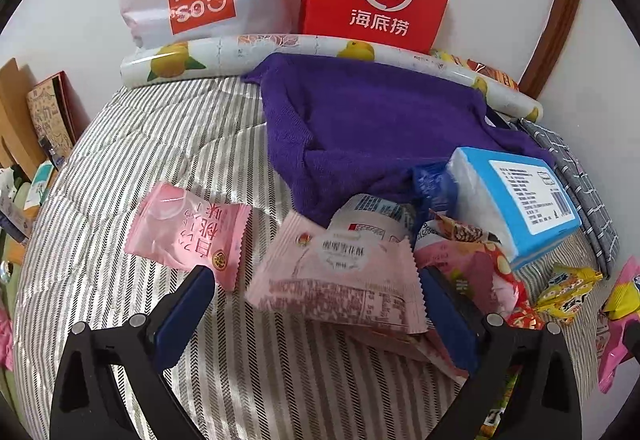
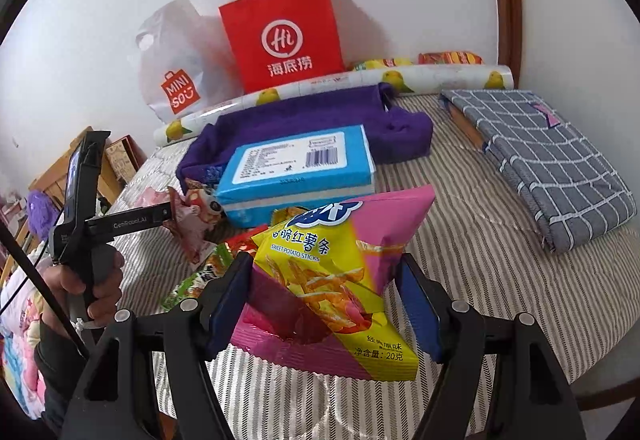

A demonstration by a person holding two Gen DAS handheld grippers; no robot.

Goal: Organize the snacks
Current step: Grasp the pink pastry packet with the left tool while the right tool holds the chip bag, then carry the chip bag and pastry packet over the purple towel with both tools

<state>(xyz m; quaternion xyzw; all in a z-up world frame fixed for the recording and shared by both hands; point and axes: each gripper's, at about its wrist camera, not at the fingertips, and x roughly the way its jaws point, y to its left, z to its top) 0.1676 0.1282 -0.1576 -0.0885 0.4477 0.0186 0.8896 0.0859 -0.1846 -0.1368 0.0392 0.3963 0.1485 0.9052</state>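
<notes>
- Right wrist view shows the right gripper (image 2: 324,304) squeezing a sweet potato stick bag (image 2: 340,272). Its two blue pads press on the sides of the bag, low down near the bottom seam.
- That bag looks puffy and light. The shiny wrapper is probably slippery, and the sticks inside would likely snap under a hard squeeze. A soft hold on the sides seems best.
- Ahead of the right gripper, past the bag, lies a blue box (image 2: 298,170) leaning on a purple cloth (image 2: 320,112). The box looks stiff and easy to hold by its long sides.
- Left wrist view shows the left gripper (image 1: 316,292) wide open and holding nothing.
- A flat pink cake packet (image 1: 340,276) lies on the striped bed (image 1: 140,144), right between the open pads. It looks soft and squashy, so I would pinch it gently across the middle.
- A pink peach packet (image 1: 188,232) lies just beyond the left pad. It looks small and light.
- Little yellow snack packets (image 1: 568,288) lie off to the right of the left gripper.
</notes>
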